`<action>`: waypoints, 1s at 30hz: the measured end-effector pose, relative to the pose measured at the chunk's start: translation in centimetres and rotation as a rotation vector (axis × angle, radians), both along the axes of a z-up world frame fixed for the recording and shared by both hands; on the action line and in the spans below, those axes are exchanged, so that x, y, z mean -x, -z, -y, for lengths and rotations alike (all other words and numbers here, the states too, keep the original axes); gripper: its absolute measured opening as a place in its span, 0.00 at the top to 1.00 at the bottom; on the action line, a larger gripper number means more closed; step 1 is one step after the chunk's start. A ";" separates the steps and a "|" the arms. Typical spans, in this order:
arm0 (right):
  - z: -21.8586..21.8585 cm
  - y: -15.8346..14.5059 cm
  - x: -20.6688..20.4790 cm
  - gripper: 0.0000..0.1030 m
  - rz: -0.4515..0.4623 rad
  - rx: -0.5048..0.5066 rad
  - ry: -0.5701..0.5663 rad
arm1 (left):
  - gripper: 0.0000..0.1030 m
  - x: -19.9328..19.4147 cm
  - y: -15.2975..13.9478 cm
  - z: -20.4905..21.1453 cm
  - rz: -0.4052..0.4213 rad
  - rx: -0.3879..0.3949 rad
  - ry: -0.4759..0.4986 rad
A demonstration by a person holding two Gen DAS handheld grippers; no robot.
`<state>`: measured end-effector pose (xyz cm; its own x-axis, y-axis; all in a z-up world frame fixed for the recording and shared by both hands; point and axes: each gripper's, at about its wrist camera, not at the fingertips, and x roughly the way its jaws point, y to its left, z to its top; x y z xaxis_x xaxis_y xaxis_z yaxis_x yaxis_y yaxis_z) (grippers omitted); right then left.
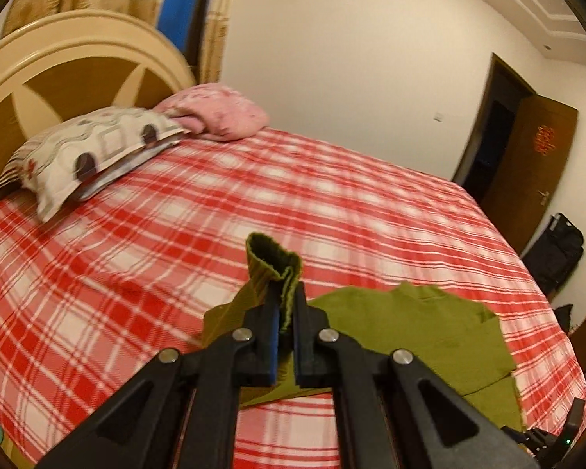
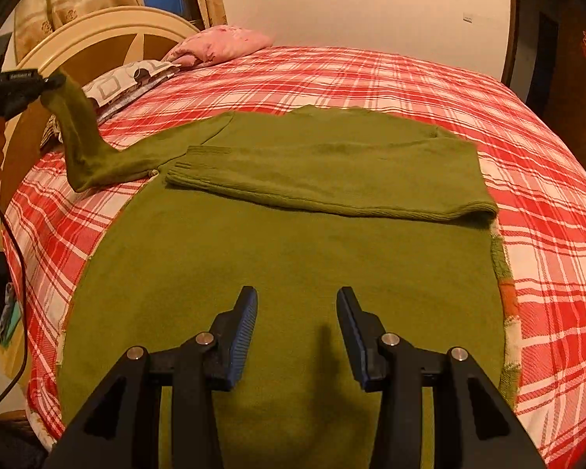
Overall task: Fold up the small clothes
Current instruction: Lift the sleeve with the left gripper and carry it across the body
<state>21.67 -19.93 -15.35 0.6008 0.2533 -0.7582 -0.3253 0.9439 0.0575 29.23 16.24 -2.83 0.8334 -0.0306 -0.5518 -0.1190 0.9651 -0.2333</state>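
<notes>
My left claw (image 1: 287,312) is clamped on the ribbed cuff (image 1: 273,264) of the green sweater (image 2: 285,273), the knit bunched into a small loop that pokes out above the blue pads at the lower middle of the left view. In the right view that same sleeve (image 2: 86,144) rises off the bed (image 2: 547,234) at the upper left, pulled into a tilted column up to the claw. My right claw (image 2: 297,328) stands open at the bottom centre, nothing between its ribbed blue pads, hovering over the sweater's body. The sweater lies flat across the middle of the bed, soft and matte, with the other sleeve (image 2: 332,187) folded across the chest as a long band ending in a ribbed cuff near the picture's left centre. The sheet is a red and white plaid, smooth and taut. A patterned pillow (image 1: 93,156) and a pink pillow (image 1: 218,111) sit at the upper left against a round cream headboard (image 1: 70,62). Bare plaid spreads wide beyond the sweater toward the top and right of both views; the bed's edge curves down at the right.
</notes>
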 end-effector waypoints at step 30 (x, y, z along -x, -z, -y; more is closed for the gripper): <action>8.9 2.5 -2.5 0.57 -0.044 -0.073 0.165 | 0.95 -6.8 0.5 22.1 -0.067 -0.018 0.343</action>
